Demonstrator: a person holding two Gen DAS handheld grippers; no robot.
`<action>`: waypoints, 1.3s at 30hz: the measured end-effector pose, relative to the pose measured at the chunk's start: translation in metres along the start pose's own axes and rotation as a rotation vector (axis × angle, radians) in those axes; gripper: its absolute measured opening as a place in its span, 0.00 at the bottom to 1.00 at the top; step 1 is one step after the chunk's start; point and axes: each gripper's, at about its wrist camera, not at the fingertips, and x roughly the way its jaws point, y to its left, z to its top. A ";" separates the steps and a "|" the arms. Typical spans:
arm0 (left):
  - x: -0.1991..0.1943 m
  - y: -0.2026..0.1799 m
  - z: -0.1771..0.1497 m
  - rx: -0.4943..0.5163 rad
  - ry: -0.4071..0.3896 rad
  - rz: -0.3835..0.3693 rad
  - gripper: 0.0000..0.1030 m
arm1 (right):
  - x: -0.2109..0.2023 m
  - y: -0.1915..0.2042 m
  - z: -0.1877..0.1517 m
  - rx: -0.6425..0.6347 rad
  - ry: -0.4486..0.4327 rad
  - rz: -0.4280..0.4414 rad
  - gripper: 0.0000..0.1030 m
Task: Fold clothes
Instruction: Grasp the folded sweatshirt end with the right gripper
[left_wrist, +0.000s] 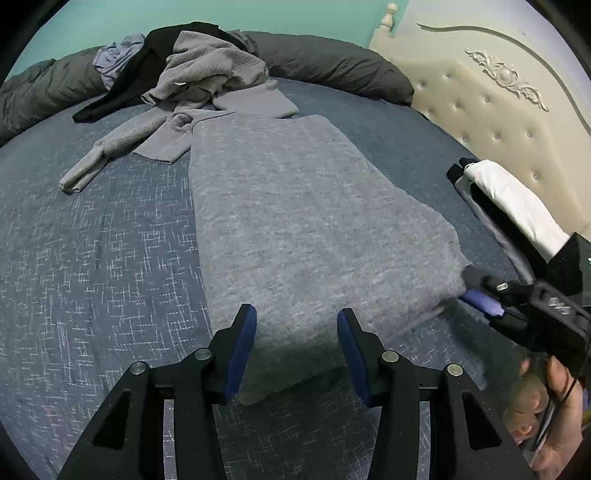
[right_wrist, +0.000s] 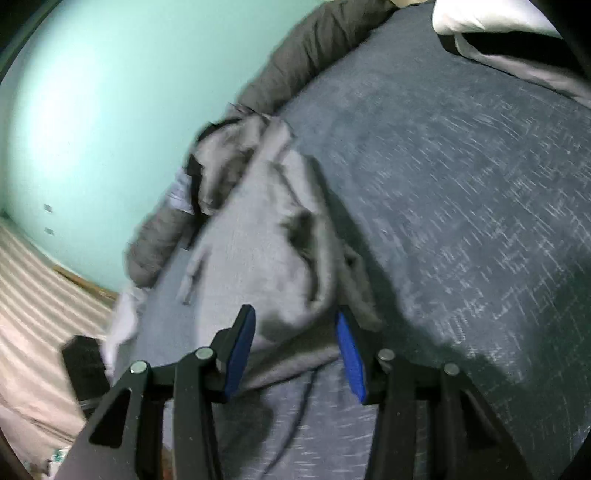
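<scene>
A: Where the left claw (left_wrist: 297, 326) hangs, jaws wide and empty, what lies ahead?
B: Item: grey sweater (left_wrist: 295, 221), flat on the bed (left_wrist: 92, 258), hem between the fingers; clothes pile (left_wrist: 192, 66) beyond it.
A: Right claw (right_wrist: 295, 328)?
B: Jaws wide, nothing gripped; the sweater's bunched edge lies just ahead. View blurred.

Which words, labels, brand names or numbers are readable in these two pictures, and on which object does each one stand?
None can be read.
Small tag on the grey garment in the pile: too small to read.
Marks on the right gripper, on its black body: blurred, unreadable.
</scene>
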 end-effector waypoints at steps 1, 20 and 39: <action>0.000 0.000 -0.002 0.000 -0.002 -0.003 0.48 | 0.004 -0.001 -0.001 -0.005 0.012 -0.022 0.18; -0.029 0.024 0.013 -0.082 -0.076 -0.056 0.48 | -0.022 -0.016 0.007 0.092 -0.084 0.006 0.13; 0.003 0.019 -0.008 -0.054 0.031 -0.035 0.48 | 0.035 -0.008 -0.001 -0.023 0.084 -0.181 0.04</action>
